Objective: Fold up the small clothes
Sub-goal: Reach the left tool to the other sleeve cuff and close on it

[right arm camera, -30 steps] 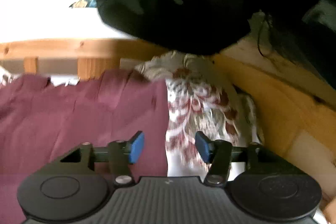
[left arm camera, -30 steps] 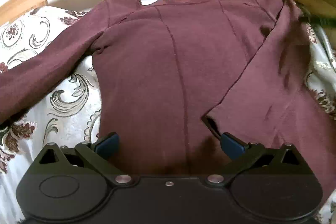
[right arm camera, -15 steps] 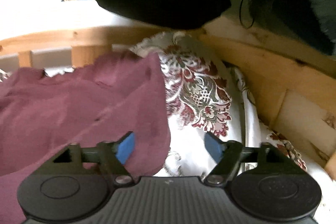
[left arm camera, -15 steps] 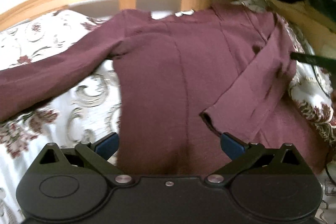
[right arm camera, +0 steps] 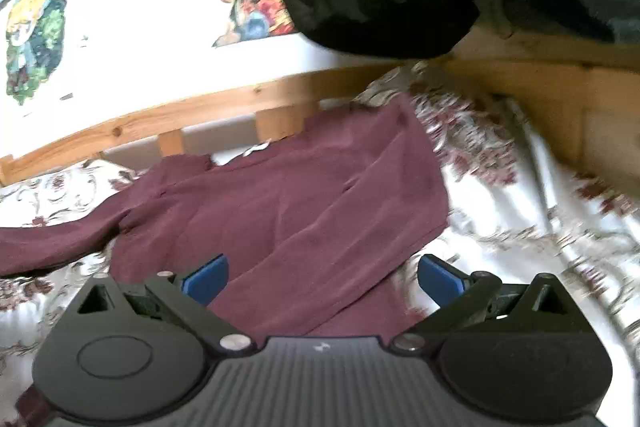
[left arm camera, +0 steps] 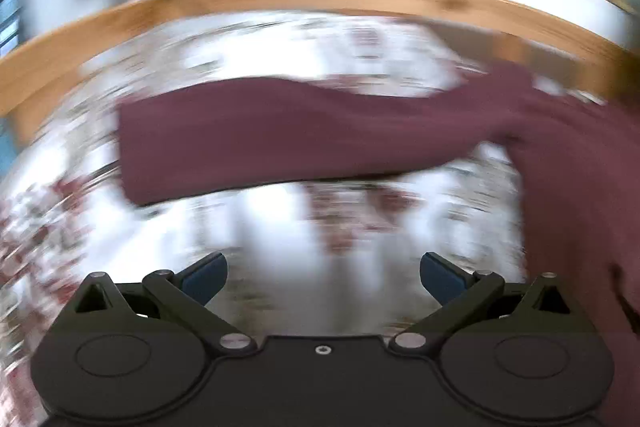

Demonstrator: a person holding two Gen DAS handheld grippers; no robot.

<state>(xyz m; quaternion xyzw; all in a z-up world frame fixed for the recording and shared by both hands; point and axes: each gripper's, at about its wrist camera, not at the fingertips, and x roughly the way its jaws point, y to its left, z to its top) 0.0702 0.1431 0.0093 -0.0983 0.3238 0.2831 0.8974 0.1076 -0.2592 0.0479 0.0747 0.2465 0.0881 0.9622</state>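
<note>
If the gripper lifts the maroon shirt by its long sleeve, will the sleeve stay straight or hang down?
The sleeve will probably droop: the maroon shirt lies flat with soft creases, like thin knit. It looks light, so the body would likely trail behind. It may also drag on the patterned bedcover rather than slide.

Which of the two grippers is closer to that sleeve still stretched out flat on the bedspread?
Left. The left gripper faces the outstretched sleeve directly, jaws open. The right gripper, open too, hangs over the shirt's folded side, sleeve far off to its left.
</note>
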